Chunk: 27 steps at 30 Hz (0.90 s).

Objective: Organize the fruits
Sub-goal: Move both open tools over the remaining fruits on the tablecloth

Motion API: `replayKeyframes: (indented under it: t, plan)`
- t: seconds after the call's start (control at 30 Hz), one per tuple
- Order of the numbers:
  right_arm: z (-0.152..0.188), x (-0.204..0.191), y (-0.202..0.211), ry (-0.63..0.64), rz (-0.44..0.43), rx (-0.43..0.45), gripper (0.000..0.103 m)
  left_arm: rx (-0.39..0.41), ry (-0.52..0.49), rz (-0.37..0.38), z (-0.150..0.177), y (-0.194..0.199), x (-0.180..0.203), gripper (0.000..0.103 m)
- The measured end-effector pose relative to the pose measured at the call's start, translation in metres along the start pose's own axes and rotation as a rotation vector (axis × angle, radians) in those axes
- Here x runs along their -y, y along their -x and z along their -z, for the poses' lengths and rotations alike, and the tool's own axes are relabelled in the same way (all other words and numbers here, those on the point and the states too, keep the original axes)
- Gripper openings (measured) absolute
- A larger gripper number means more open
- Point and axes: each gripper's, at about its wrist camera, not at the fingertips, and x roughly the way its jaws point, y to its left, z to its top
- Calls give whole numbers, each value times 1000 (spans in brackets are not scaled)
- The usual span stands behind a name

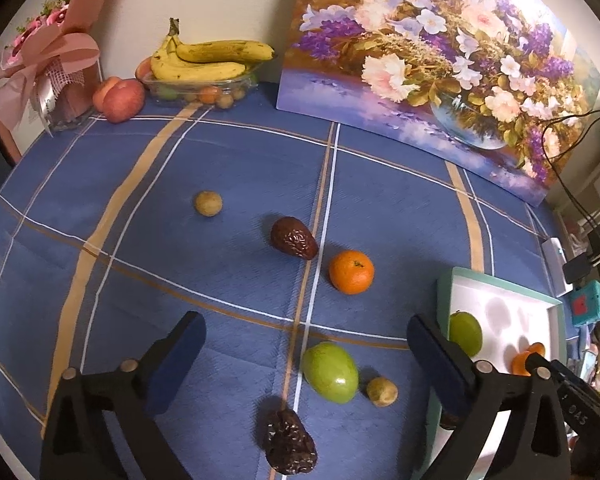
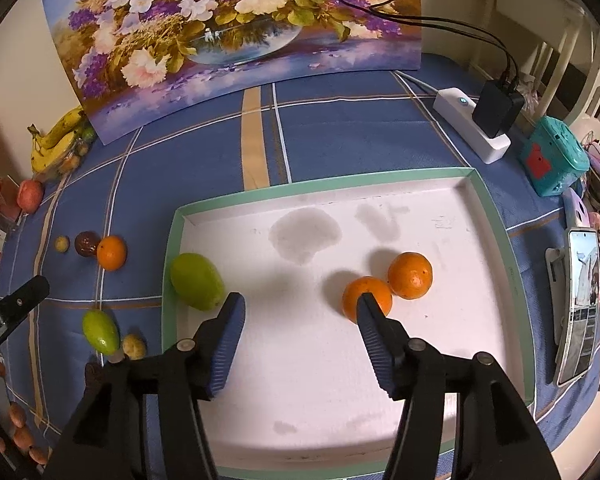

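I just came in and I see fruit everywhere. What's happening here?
A person is sorting fruit into a white tray using two handheld grippers. The right gripper is open over the tray, which holds two oranges and a green fruit. The left gripper is open above another green fruit on the blue tablecloth.

A: What sits in the tray [image 2: 496, 216]?
B: Two oranges [image 2: 410, 275] touching at three o'clock, a green fruit [image 2: 196, 286] against the nine o'clock wall.
A: And the right gripper [image 2: 300, 310]?
B: Jaws apart, nothing between; one fingertip [image 2: 370, 312] overlaps the nearer orange, perhaps touching.
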Motion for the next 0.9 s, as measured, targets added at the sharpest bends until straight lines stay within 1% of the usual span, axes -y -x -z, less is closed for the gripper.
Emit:
replayKeyframes:
  t: [0.03, 0.07, 0.17, 0.27, 0.47, 0.57, 0.67, 0.73, 0.83, 0.9]
  plan:
    - [0, 0, 0, 1, 2, 0, 68, 2, -3, -9, 0, 0, 0, 103]
    - [0, 0, -1, 0, 5, 1, 76, 4, -5, -16, 1, -1, 0, 103]
    - [0, 1, -1, -6, 12, 9, 77, 10, -2, -38, 1, -1, -2, 103]
    - [0, 4, 0, -14, 15, 27, 93, 15, 14, -40, 0, 0, -4, 103]
    - [-1, 3, 10, -15, 5, 118, 94, 56, 1, -35, -3, 8, -3, 103]
    - [-1, -2, 11, -1, 13, 140, 94, 79, -2, -27, -4, 12, -3, 103]
    - [-1, -5, 10, 9, 13, 139, 94, 131, 10, 12, -6, 20, -5, 103]
    - [-1, -6, 8, 6, 3, 132, 94, 148, 13, 38, -8, 26, -7, 103]
    - [-1, -10, 7, 15, -6, 127, 94, 135, 7, 73, -11, 28, -9, 103]
    - [-1, -14, 7, 26, 9, 126, 94, 123, 1, 71, -12, 28, -10, 103]
